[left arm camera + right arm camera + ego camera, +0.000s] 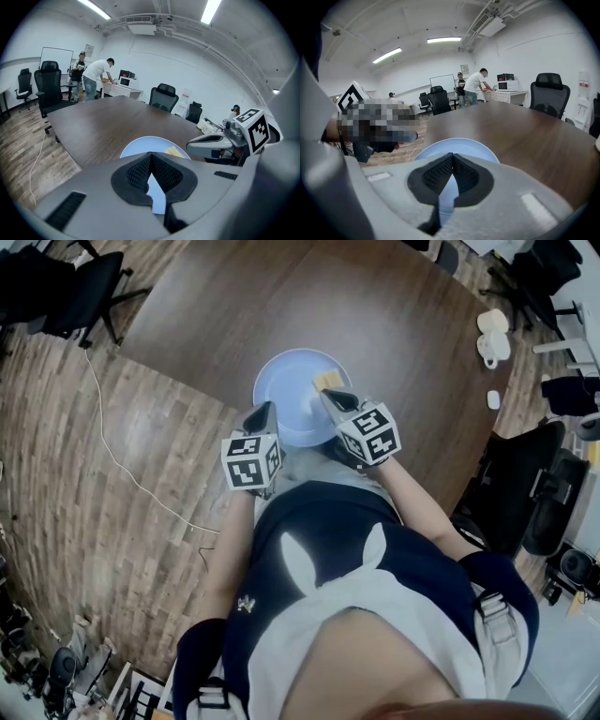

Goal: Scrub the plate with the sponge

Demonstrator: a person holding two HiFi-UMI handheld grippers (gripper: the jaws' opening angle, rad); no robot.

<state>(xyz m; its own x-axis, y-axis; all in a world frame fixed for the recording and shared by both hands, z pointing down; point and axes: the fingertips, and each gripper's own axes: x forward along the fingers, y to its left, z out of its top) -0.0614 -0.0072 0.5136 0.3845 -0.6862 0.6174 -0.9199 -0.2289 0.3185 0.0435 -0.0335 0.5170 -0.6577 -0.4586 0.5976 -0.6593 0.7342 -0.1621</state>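
Blue plate [286, 399] on wooden table [375, 324], yellow sponge [325, 381] seemingly atop it

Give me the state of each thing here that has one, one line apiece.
Left gripper: shut, nothing between its jaws.
Right gripper: shut, nothing between its jaws.
Plate: flat on the table, right way up.
Sponge: lying loose on the plate, not gripped.

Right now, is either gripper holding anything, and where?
Nothing. The left gripper and right gripper are both shut and empty; the sponge lies on the plate.
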